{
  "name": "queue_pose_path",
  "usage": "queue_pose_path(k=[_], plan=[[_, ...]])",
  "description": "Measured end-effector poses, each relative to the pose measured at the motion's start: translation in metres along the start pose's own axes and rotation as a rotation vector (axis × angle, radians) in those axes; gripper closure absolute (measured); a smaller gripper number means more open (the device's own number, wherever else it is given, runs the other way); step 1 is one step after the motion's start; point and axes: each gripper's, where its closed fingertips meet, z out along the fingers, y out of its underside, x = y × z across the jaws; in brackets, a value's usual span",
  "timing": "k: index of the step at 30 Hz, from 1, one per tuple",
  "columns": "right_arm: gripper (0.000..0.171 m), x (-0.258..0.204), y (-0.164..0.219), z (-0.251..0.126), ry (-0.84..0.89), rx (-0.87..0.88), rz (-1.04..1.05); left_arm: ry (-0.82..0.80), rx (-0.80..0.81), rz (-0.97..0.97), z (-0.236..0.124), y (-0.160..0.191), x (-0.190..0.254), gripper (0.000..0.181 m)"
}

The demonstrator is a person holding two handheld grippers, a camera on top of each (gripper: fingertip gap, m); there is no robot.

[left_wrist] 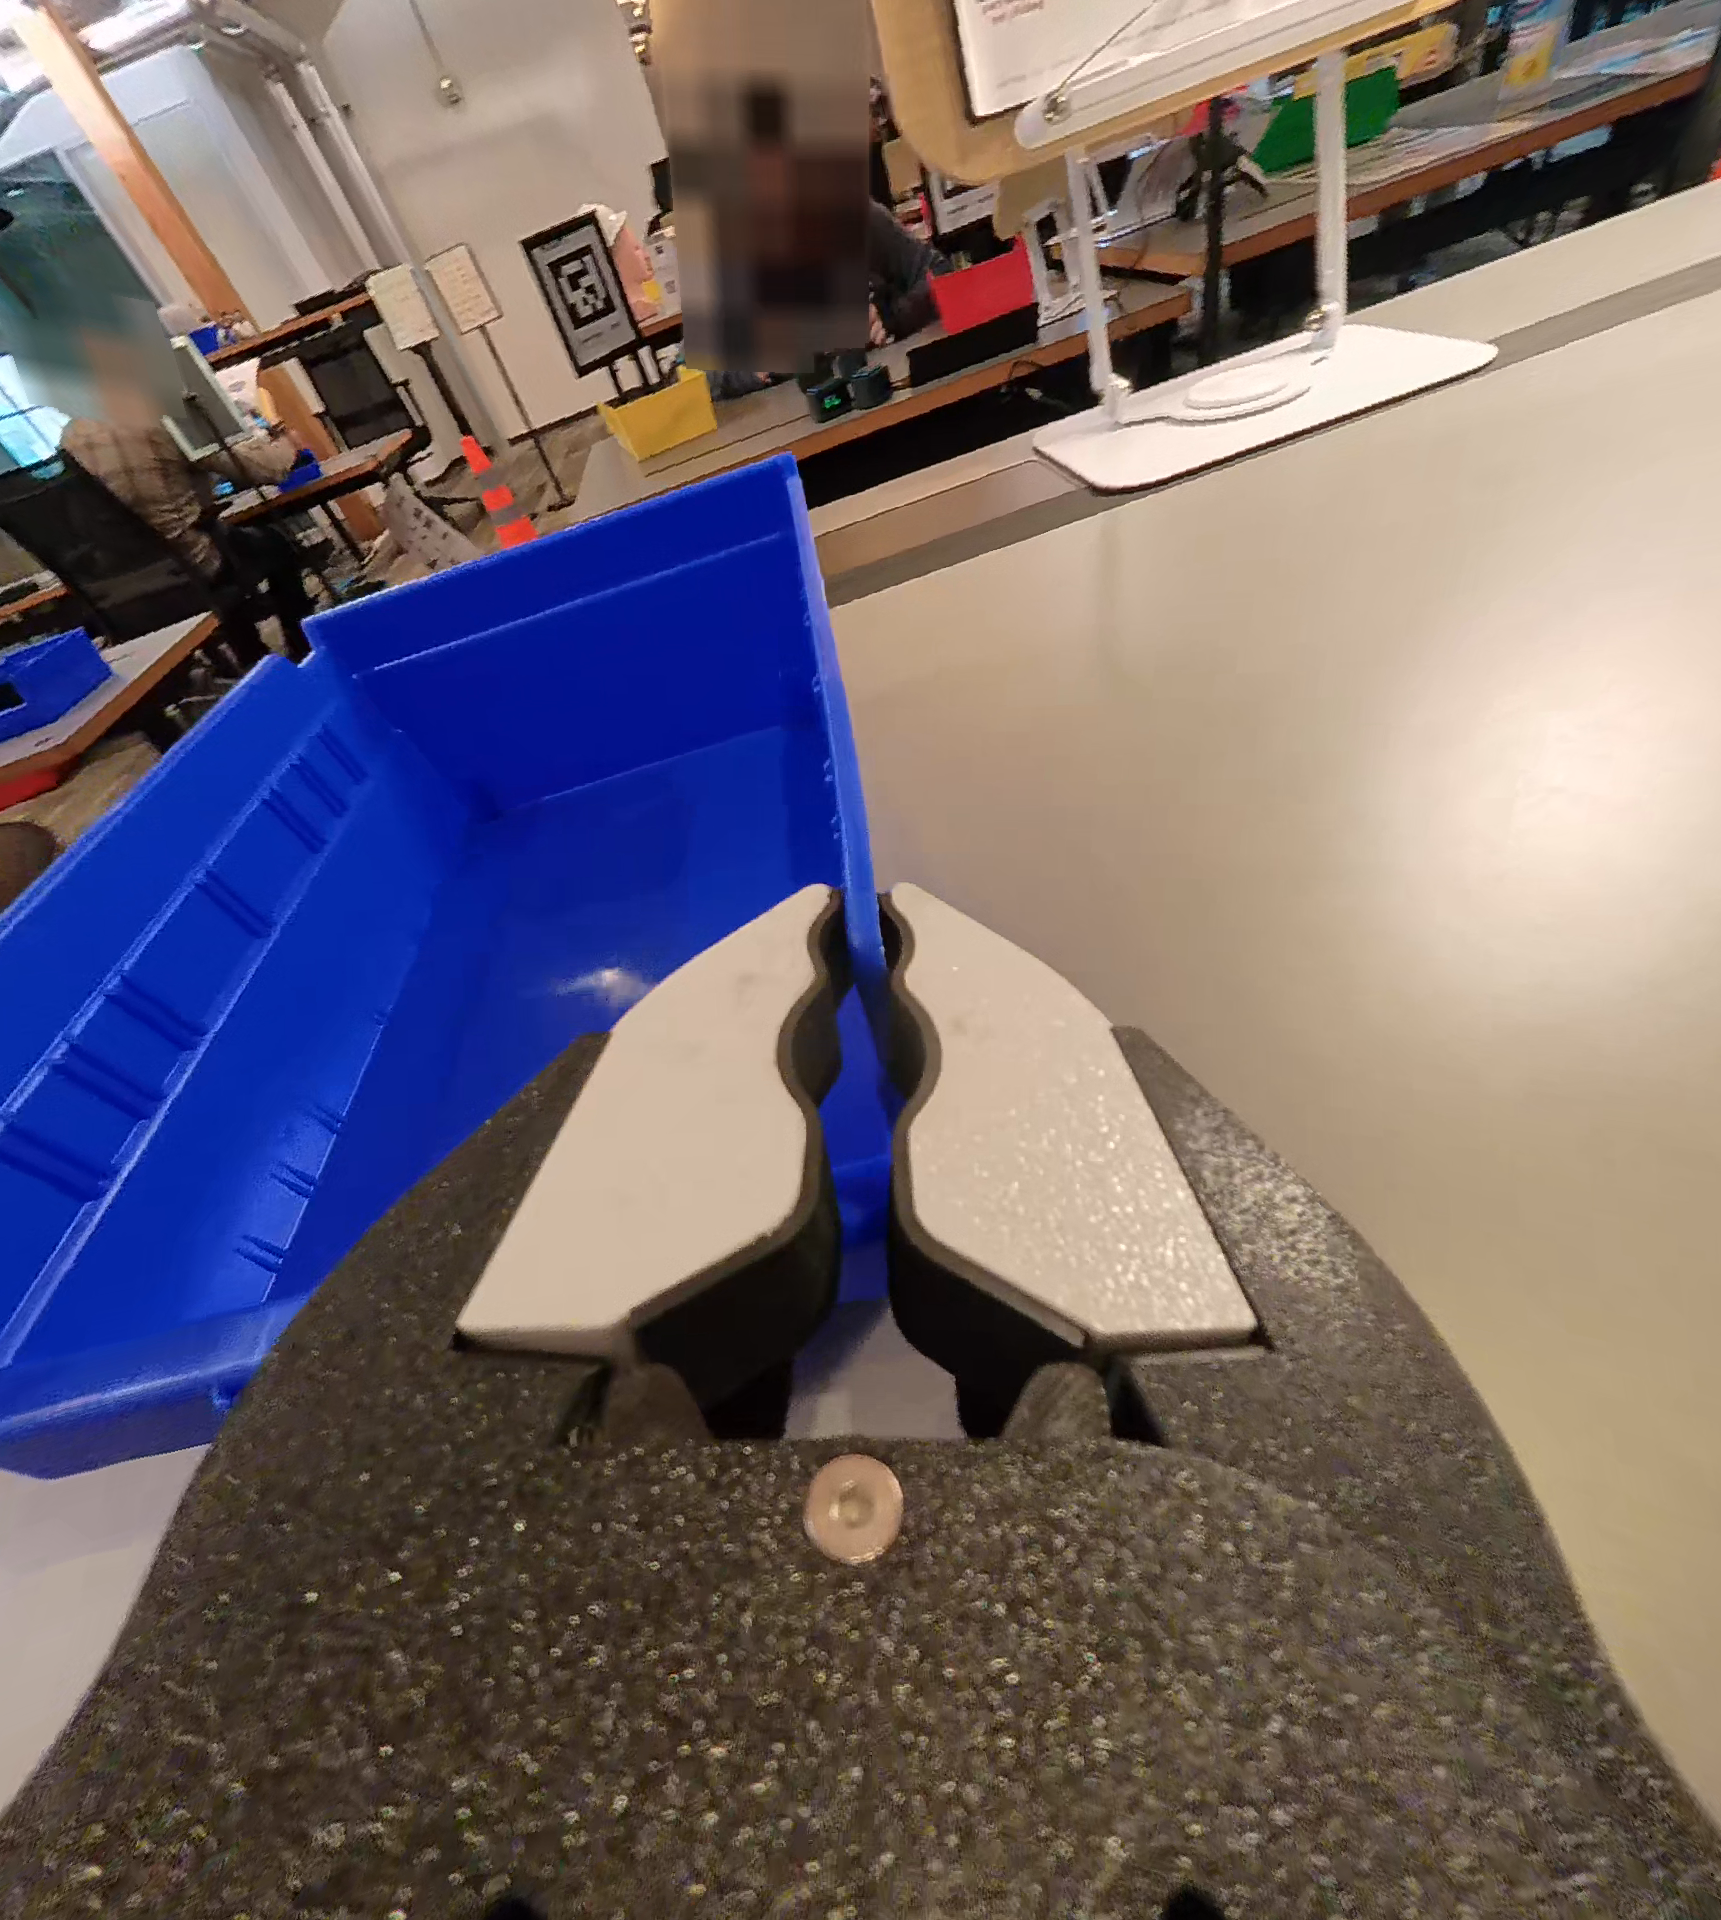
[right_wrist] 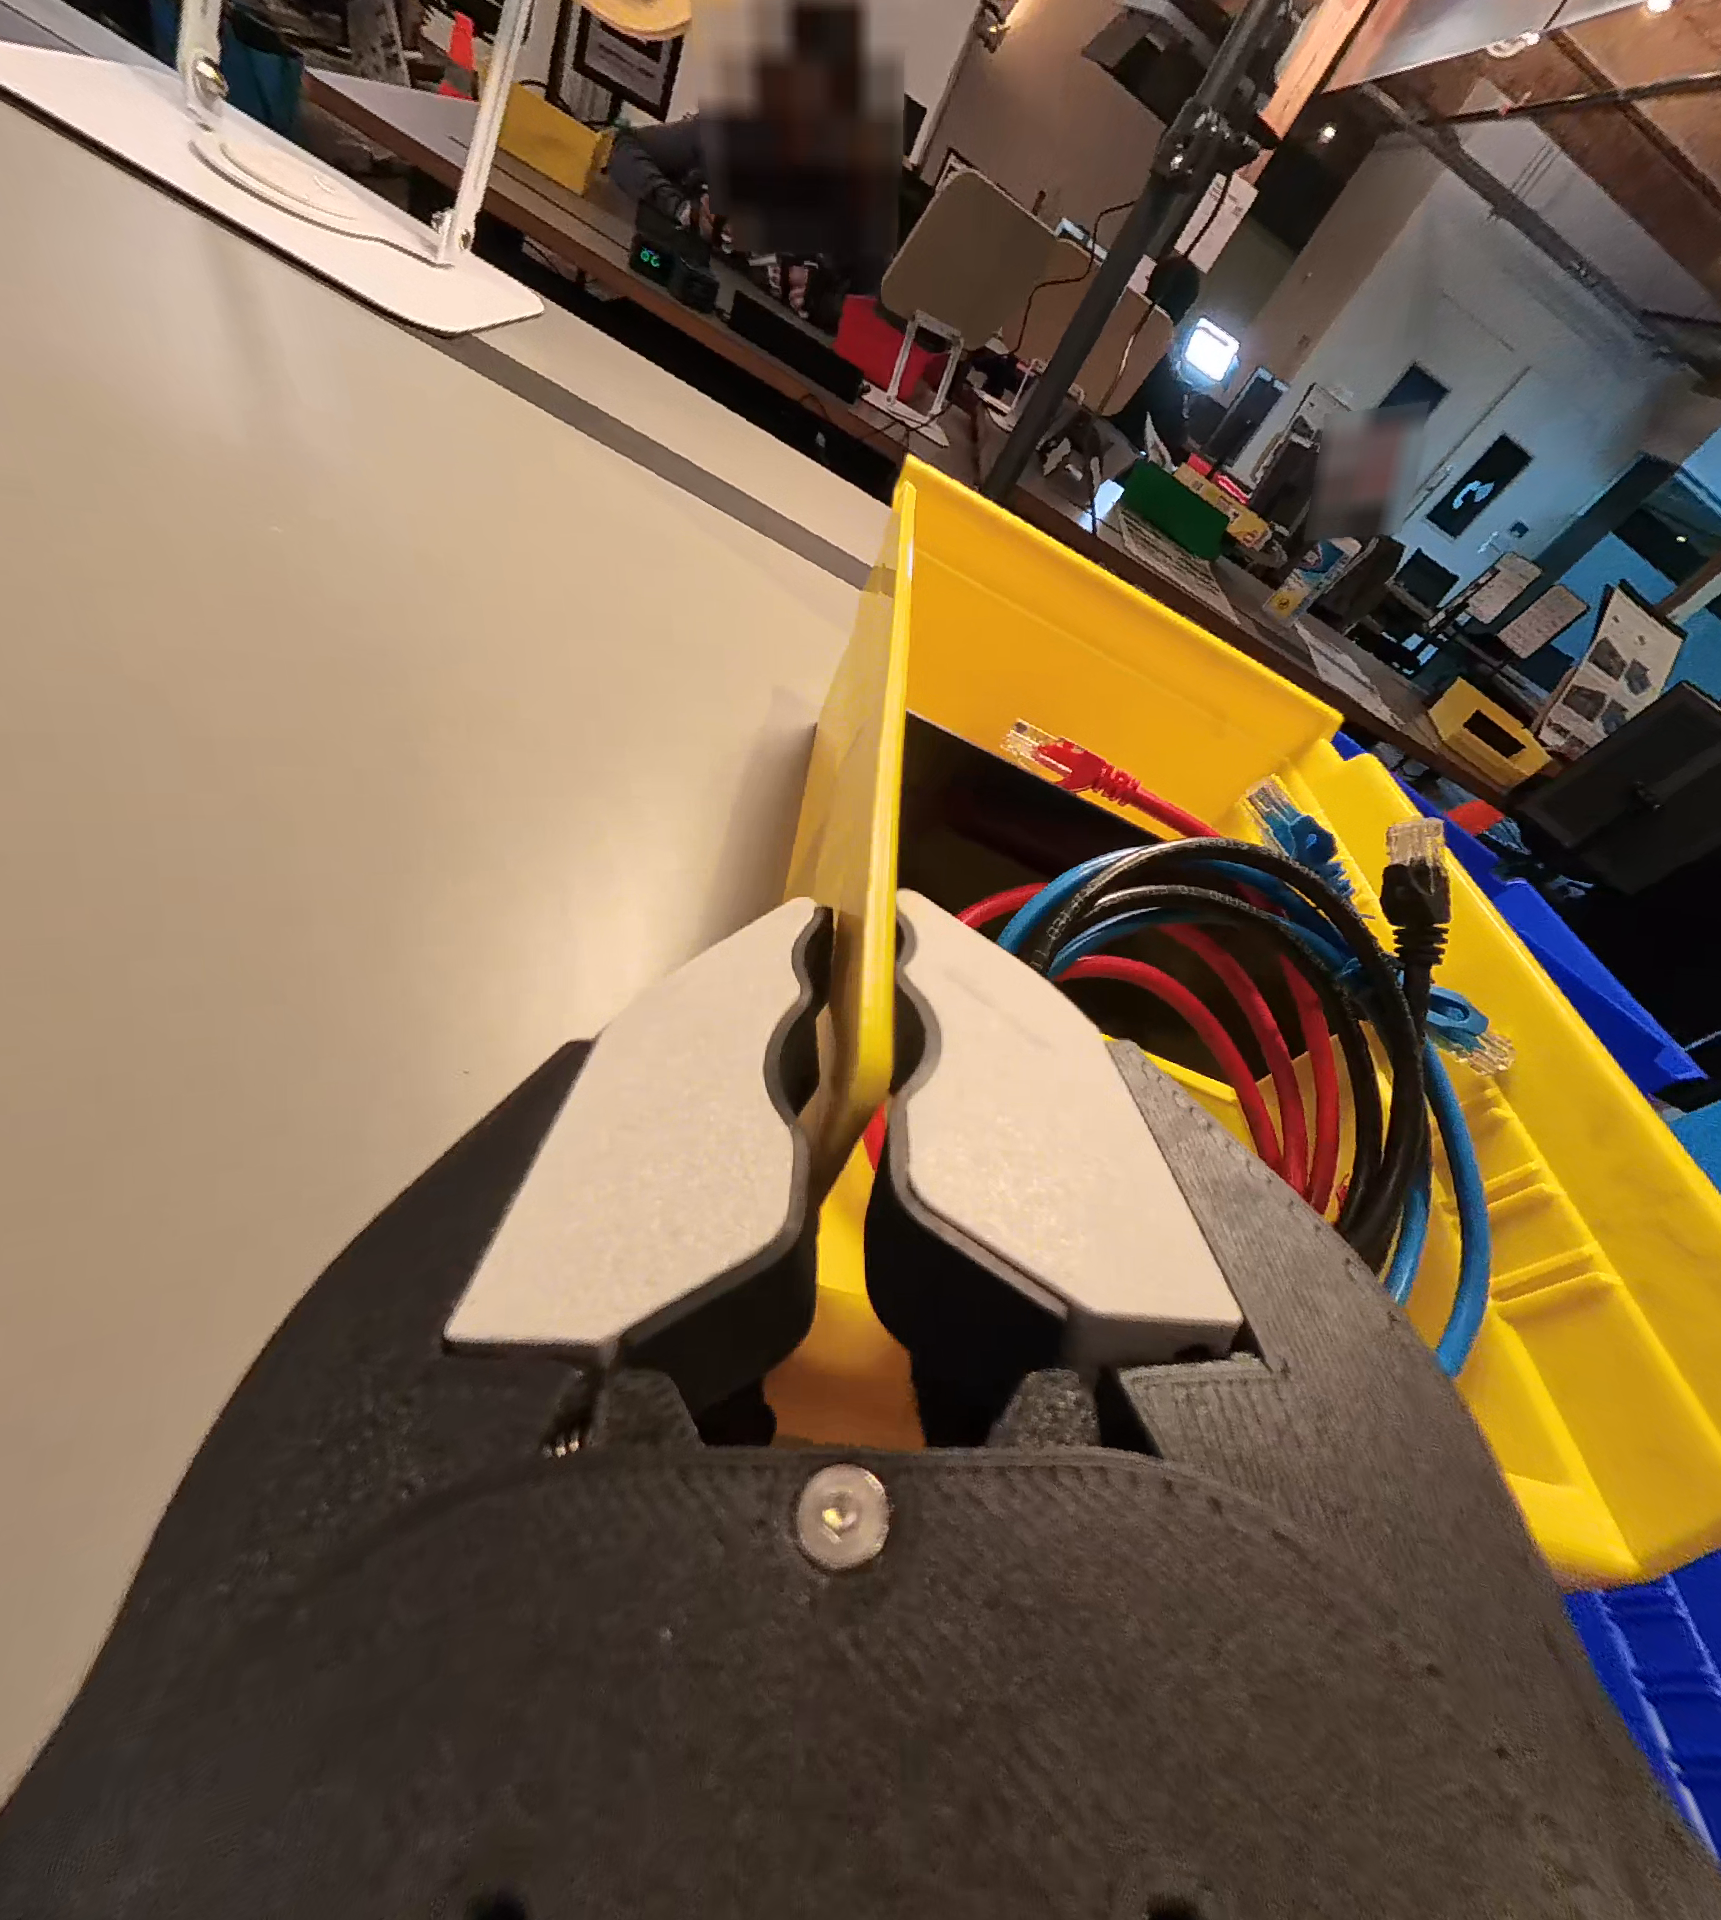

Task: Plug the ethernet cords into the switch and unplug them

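Note:
My left gripper (left_wrist: 864, 909) is shut on the right side wall of an empty blue bin (left_wrist: 565, 790), which is tilted at the left of the grey table (left_wrist: 1355, 831). My right gripper (right_wrist: 861, 925) is shut on the left side wall of a yellow bin (right_wrist: 1095, 634). The yellow bin holds coiled ethernet cords: a red one (right_wrist: 1251, 997), a blue one (right_wrist: 1458, 1195) and a black one (right_wrist: 1396, 1122), with clear plugs sticking up. A dark object lies under the cords at the bin's far end; I cannot tell what it is.
A white stand base (left_wrist: 1282, 400) sits at the table's far edge and also shows in the right wrist view (right_wrist: 243, 177). Another blue bin (right_wrist: 1718, 1714) lies right of the yellow bin. People sit at benches beyond the table. My right fingertips sit around 65 cm from my left ones.

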Motion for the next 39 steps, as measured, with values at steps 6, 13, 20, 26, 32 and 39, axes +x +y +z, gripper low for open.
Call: queue_pose_path(k=[6, 13, 20, 26, 32, 39], plan=[[0.164, -0.003, -0.001, -0.002, -0.022, 0.012, -0.008, 0.186, 0.044, 0.019, -0.005, -0.005, 0.024, 0.176], [0.164, -0.002, -0.002, -0.003, -0.018, 0.015, -0.004, 0.444, 0.111, 0.070, -0.022, -0.012, 0.061, 0.177], [0.165, -0.008, -0.004, -0.001, -0.056, 0.024, -0.003, 0.687, 0.197, 0.156, -0.046, -0.019, 0.102, 0.178], [0.165, -0.031, -0.015, 0.003, -0.224, 0.072, 0.029, 0.852, 0.255, 0.203, -0.067, -0.022, 0.131, 0.177], [0.166, -0.070, -0.037, 0.018, -0.452, 0.098, 0.061, 0.982, 0.285, 0.220, -0.087, -0.023, 0.149, 0.177], [0.166, -0.112, -0.063, 0.050, -0.726, 0.034, 0.049, 1.160, 0.310, 0.232, -0.118, -0.020, 0.160, 0.176]])
